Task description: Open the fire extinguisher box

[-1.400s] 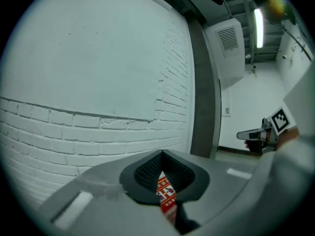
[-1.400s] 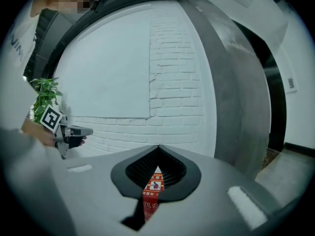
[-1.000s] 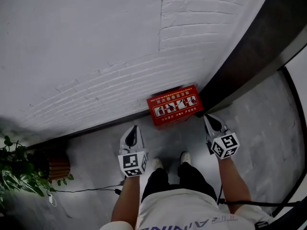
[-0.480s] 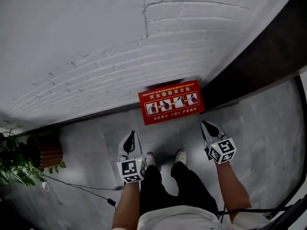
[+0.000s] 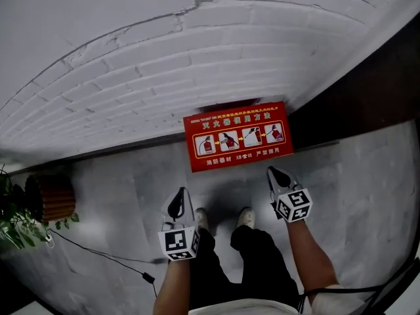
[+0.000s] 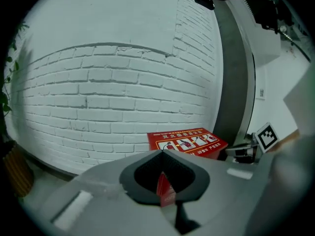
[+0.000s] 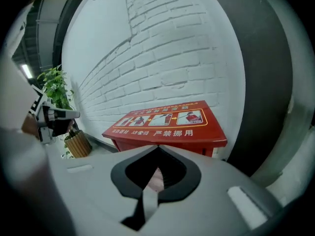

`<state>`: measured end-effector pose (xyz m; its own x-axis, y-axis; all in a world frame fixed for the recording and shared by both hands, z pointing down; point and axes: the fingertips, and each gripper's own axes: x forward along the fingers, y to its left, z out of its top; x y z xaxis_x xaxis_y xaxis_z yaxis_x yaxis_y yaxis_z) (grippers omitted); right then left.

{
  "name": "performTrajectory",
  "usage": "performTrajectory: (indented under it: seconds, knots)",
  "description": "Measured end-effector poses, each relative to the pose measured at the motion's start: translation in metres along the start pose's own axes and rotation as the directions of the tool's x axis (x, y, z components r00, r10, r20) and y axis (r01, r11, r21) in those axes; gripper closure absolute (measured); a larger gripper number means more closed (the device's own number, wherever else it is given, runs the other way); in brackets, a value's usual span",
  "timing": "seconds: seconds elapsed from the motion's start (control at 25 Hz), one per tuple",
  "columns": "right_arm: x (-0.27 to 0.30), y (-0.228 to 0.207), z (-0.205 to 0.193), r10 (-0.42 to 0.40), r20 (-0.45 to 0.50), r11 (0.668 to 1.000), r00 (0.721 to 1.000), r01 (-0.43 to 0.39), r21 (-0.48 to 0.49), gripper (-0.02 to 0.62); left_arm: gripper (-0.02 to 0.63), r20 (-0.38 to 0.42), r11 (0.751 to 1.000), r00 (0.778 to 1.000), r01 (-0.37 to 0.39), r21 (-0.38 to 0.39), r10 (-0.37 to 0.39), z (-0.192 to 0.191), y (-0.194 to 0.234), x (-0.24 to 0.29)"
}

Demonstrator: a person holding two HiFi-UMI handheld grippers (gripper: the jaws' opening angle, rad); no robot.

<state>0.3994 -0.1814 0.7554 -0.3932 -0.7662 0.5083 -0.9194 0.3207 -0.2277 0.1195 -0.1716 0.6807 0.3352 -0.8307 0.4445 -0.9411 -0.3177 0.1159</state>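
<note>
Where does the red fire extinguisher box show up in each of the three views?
Head view: the fire extinguisher box is at centre, on the floor against the wall.
Left gripper view: the box sits low, just right of centre.
Right gripper view: the box fills the middle.
Shared landmark: the white brick wall directly behind it.

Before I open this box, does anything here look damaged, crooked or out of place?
Nothing stands out. The fire extinguisher box sits closed and square against the brick wall, with no visible damage. Only a thin cable trails loose across the floor on the left.
</note>
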Motion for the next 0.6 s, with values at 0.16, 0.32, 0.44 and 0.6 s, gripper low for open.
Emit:
performTrajectory:
  seconds: [0.16,0.32,0.44,0.6]
  knots:
    - [0.016,-0.005,-0.014,0.008,-0.013,1.000,1.000,-0.008,0.006,0.594,0.600,-0.021,1.000,1.000,-0.007,0.004,0.007,-0.022,-0.001,0.021]
    - [0.036,-0.016,-0.029,0.014,-0.033,1.000,0.999,-0.014,0.002,0.594,0.600,-0.025,1.000,1.000,-0.010,-0.009,0.010,-0.037,-0.001,0.031]
    - [0.049,-0.027,-0.037,0.001,-0.034,1.000,0.999,0.000,0.018,0.594,0.600,-0.020,1.000,1.000,-0.014,-0.015,0.013,-0.041,0.000,0.033]
    - [0.055,-0.030,-0.033,-0.007,-0.015,0.999,1.000,0.008,0.041,0.594,0.600,-0.026,1.000,0.999,-0.025,-0.019,0.025,-0.043,0.006,0.034]
